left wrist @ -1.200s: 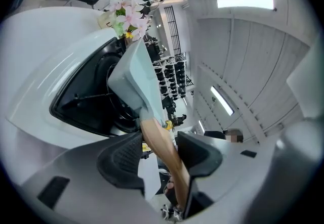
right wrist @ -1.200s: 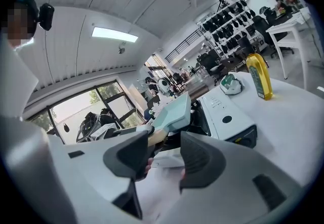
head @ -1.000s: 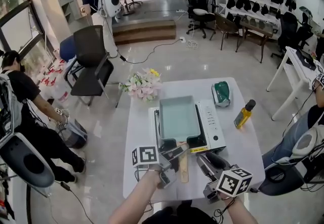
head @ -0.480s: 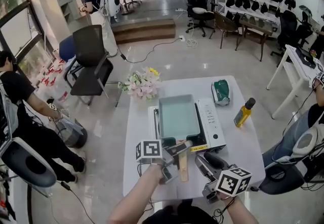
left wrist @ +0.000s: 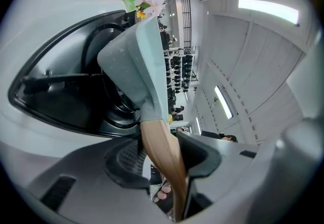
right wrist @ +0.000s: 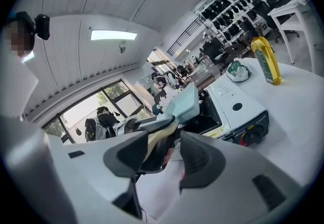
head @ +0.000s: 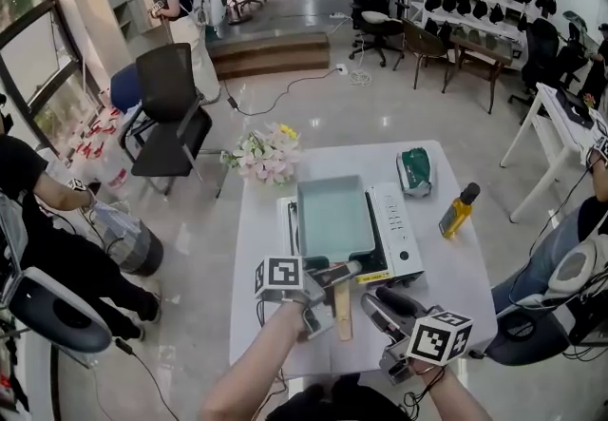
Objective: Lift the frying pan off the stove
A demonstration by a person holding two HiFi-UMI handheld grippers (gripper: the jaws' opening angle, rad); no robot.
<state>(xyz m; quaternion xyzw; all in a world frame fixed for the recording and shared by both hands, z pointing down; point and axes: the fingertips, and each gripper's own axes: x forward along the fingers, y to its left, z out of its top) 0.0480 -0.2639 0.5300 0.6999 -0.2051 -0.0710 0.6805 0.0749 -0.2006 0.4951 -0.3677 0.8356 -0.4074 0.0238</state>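
A rectangular pale-teal frying pan (head: 334, 218) sits on a white portable stove (head: 404, 239) on the white table (head: 258, 258). Its wooden handle (head: 343, 313) points toward me. My left gripper (head: 334, 278) straddles that handle just behind the pan. In the left gripper view the handle (left wrist: 158, 139) runs between the closing jaws of the left gripper (left wrist: 164, 160), with the pan (left wrist: 136, 56) tilted ahead. I see no firm press by the pads. My right gripper (head: 372, 300) hovers open to the right of the handle, with nothing between the jaws of the right gripper (right wrist: 164, 149). It faces the pan (right wrist: 185, 104).
A yellow oil bottle (head: 459, 212) and a green-and-white object (head: 415, 174) stand right of the stove. A flower bunch (head: 269, 158) lies at the table's far left corner. A black chair (head: 176, 115) and people stand on the floor to the left.
My left gripper has slid a little forward along the wooden handle toward the stove. The right gripper has barely moved. The person at left has shifted.
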